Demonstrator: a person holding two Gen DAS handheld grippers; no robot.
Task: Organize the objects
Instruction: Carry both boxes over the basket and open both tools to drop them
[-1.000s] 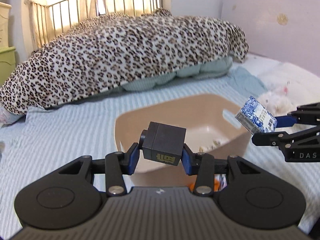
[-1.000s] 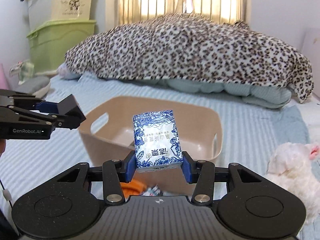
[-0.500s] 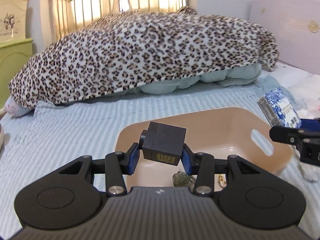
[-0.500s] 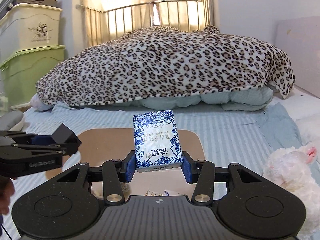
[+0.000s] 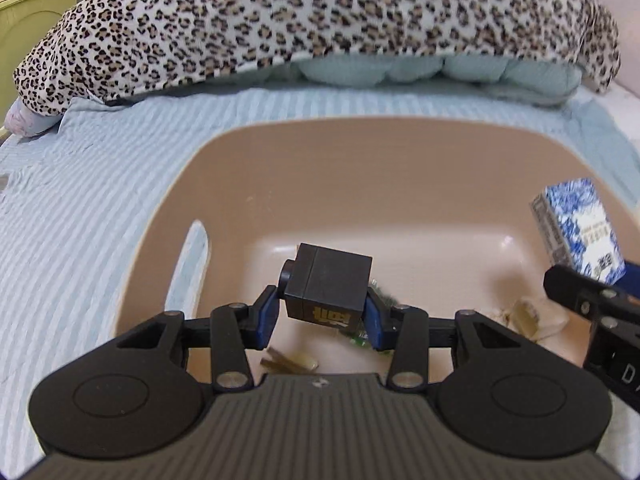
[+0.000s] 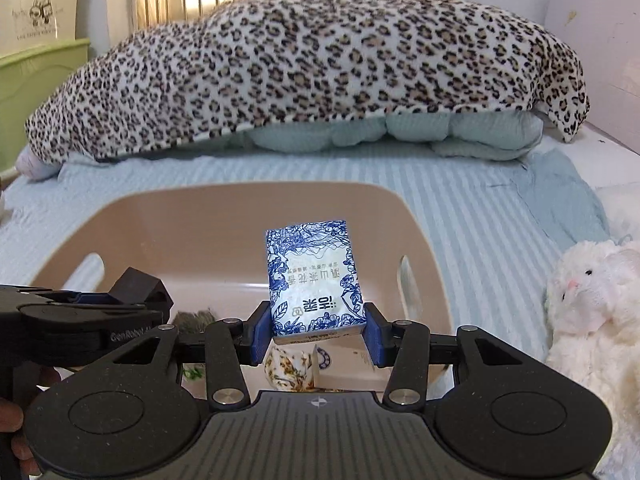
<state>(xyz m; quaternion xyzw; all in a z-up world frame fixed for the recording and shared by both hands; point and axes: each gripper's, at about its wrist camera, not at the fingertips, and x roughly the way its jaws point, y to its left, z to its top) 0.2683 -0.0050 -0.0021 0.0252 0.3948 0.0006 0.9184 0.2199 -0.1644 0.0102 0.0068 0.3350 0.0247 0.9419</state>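
Note:
A tan plastic basket [image 5: 360, 148] sits on the striped bed; it also shows in the right wrist view [image 6: 224, 216]. My left gripper [image 5: 322, 320] is shut on a small black box [image 5: 328, 288] and holds it over the basket's inside. My right gripper [image 6: 316, 332] is shut on a blue-and-white floral packet [image 6: 314, 276], held over the basket's right part; the packet also shows at the right of the left wrist view [image 5: 576, 228]. Small packets [image 5: 288, 360] lie on the basket floor.
A leopard-print blanket [image 6: 312, 72] over a pale quilt lies across the bed behind the basket. A white plush toy [image 6: 596, 312] lies right of the basket. Green and cream storage bins [image 6: 36, 60] stand at the far left.
Both grippers have moved forward and lower over the basket, which now fills more of each view. Both still hold their objects.

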